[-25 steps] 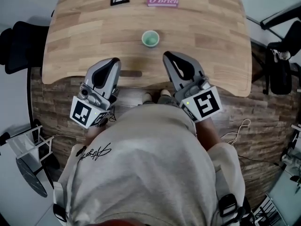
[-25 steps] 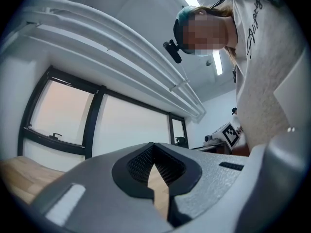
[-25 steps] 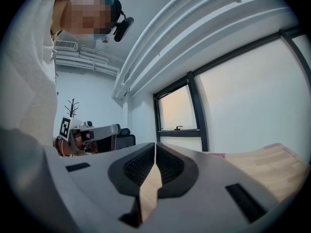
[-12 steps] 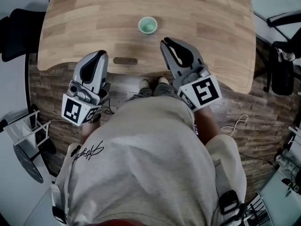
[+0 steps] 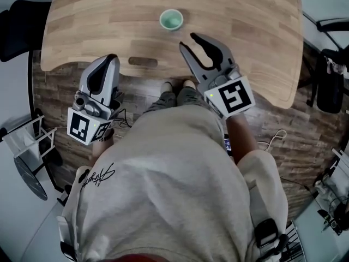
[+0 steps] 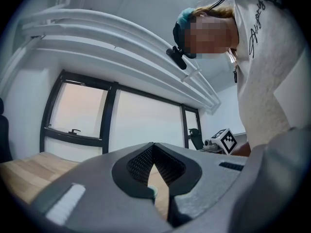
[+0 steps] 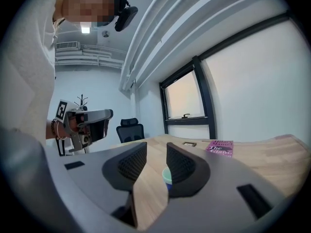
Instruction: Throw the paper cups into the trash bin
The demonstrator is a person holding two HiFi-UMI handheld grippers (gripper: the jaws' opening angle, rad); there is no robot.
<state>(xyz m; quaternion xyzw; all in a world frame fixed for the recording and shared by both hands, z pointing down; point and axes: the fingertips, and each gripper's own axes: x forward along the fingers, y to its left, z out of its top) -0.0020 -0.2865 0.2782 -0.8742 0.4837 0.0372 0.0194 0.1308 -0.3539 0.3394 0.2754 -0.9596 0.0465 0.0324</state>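
Note:
A pale green paper cup (image 5: 171,19) stands upright on the wooden table (image 5: 245,31), alone near the middle. My right gripper (image 5: 188,41) hovers at the table's near edge, just short of the cup and slightly to its right. Its jaws have just been opening and hold nothing; the cup (image 7: 166,177) shows beyond the gap of the right gripper (image 7: 156,147). My left gripper (image 5: 110,58) is shut and empty, left of the cup over the table's front edge. In the left gripper view a sliver of the cup (image 6: 153,191) shows under the closed tips of the left gripper (image 6: 153,144).
A pink book (image 7: 221,147) and a small picture frame (image 7: 187,143) lie at the table's far side. A black office chair (image 5: 22,26) stands left of the table. A dark slot (image 5: 143,62) sits near the front edge. Cables (image 5: 275,138) trail on the floor.
The right gripper's jaws have gone from shut to parted. Both grippers have sunk a little beside the table's near edge. The cup has stayed in place.

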